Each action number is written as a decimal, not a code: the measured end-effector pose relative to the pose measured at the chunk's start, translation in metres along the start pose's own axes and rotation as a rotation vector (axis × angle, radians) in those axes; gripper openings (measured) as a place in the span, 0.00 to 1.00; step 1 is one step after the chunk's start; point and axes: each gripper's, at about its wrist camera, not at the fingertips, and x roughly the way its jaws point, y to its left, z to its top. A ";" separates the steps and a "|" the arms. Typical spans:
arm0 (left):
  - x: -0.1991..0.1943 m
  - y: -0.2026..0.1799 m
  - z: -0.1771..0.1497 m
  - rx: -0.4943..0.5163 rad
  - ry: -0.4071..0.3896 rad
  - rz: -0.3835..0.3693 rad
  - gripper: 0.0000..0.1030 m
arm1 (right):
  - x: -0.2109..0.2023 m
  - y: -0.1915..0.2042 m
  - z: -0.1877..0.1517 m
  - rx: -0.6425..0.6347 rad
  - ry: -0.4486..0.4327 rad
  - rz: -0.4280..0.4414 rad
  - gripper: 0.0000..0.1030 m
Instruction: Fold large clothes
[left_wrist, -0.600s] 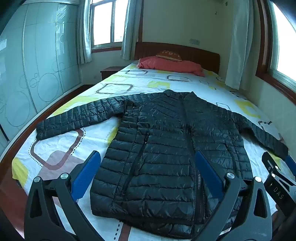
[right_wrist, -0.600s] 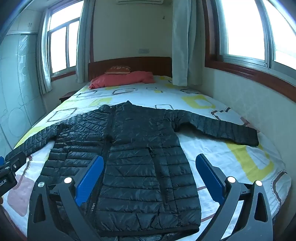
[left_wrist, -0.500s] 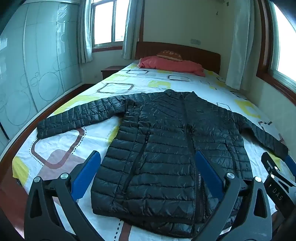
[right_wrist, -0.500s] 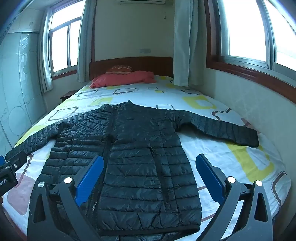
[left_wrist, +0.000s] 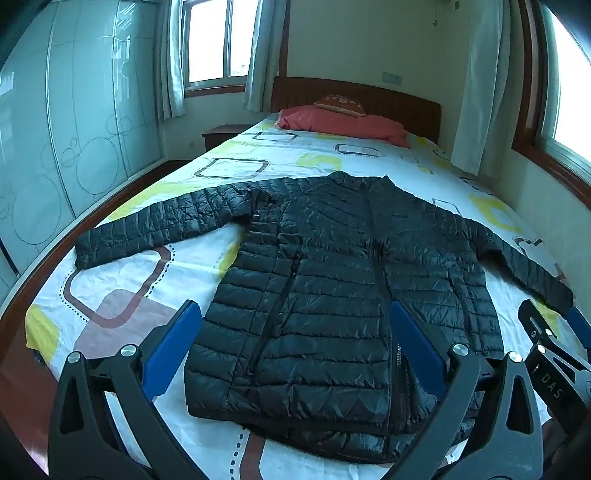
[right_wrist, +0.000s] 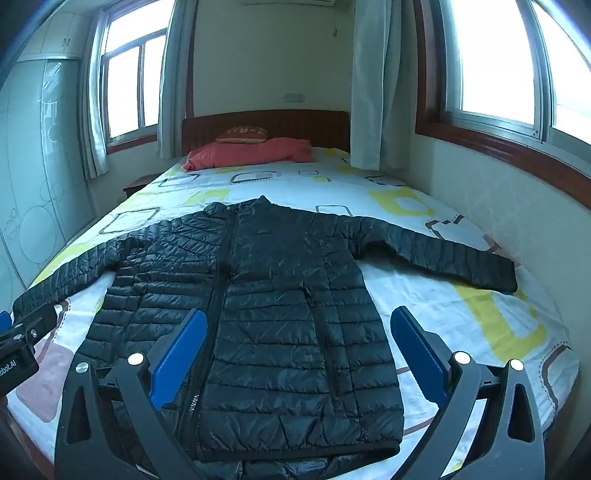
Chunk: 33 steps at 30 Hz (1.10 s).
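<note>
A black quilted puffer jacket (left_wrist: 332, 280) (right_wrist: 266, 295) lies flat and zipped on the bed, front up, collar toward the headboard, both sleeves stretched out sideways. My left gripper (left_wrist: 295, 314) hangs open over the hem on the jacket's left half, blue pads wide apart, nothing between them. My right gripper (right_wrist: 295, 321) stands open above the hem's right half, also holding nothing. Each gripper shows at the edge of the other's view: the right one (left_wrist: 554, 354) and the left one (right_wrist: 18, 350).
The bed (left_wrist: 122, 280) has a white sheet with yellow and brown squares. A red pillow (left_wrist: 343, 123) and a small cushion lie by the wooden headboard. A glass wardrobe (left_wrist: 55, 147) lines the left side; a wall with windows (right_wrist: 517, 206) runs along the right.
Both views have crept slightly; the jacket sits a touch lower and nearer in them. The jacket itself lies as before and both grippers stay open.
</note>
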 end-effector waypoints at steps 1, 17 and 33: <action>0.000 -0.001 0.000 0.000 0.001 0.002 0.98 | 0.000 -0.001 0.000 -0.001 0.000 0.001 0.96; -0.004 0.004 -0.008 0.000 0.011 0.009 0.98 | -0.004 -0.002 -0.008 -0.018 0.046 0.007 0.96; 0.000 0.013 -0.014 -0.013 0.044 0.027 0.98 | -0.001 0.006 -0.013 -0.033 0.086 0.023 0.96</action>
